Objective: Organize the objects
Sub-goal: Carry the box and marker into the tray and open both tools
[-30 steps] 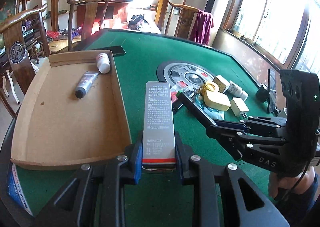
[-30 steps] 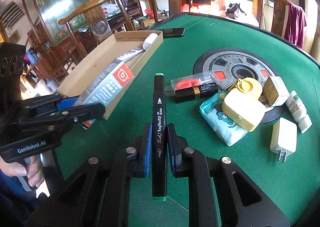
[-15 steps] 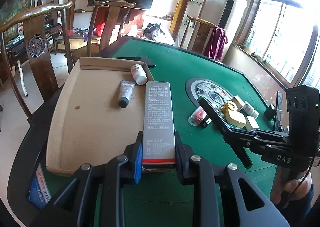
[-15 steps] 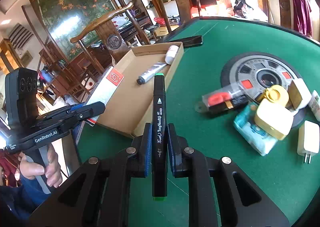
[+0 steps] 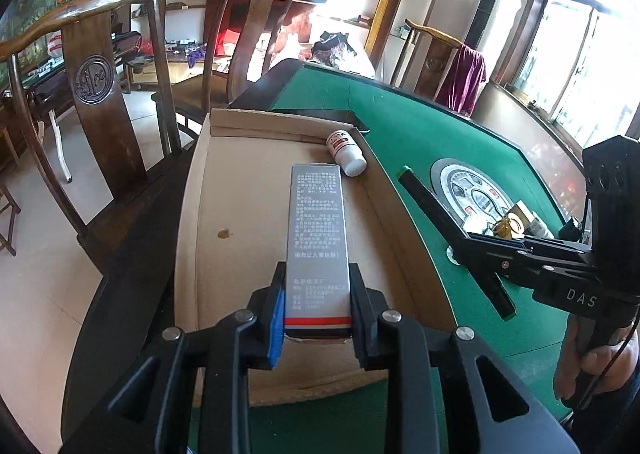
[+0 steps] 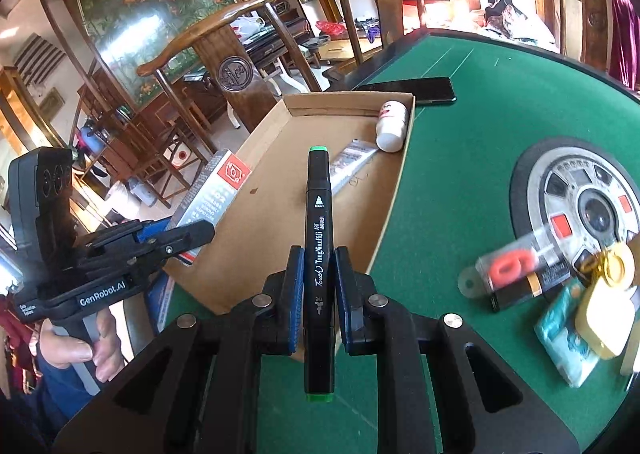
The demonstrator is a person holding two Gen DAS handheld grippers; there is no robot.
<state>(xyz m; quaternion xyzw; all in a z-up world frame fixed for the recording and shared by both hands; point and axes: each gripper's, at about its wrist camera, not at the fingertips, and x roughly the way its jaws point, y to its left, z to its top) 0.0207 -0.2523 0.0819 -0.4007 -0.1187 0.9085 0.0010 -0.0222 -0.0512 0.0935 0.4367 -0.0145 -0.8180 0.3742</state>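
Note:
My left gripper [image 5: 318,308] is shut on a tall grey carton [image 5: 316,238] with a red stripe, held over the shallow cardboard tray [image 5: 192,221]. The same carton [image 6: 212,193] shows at the left of the right wrist view, above the tray's near left corner. My right gripper [image 6: 319,296] is shut on a black art marker [image 6: 319,238] with green ends, which points over the tray's [image 6: 396,189] near edge. In the left wrist view that marker [image 5: 436,209] reaches in from the right. Inside the tray lie a white bottle [image 6: 391,125] and a grey tube [image 6: 352,163].
On the green felt table [image 6: 460,125] to the right sit a round metal disc [image 6: 584,205], a clear pack with a red item [image 6: 520,266], a yellow case [image 6: 604,318] and a blue packet [image 6: 564,342]. A black phone [image 6: 408,89] lies behind the tray. Wooden chairs [image 5: 96,77] stand along the table's left side.
Both grippers have moved left over the tray with their loads still held. The tray now fills the middle of both views and the cluttered items have slid right.

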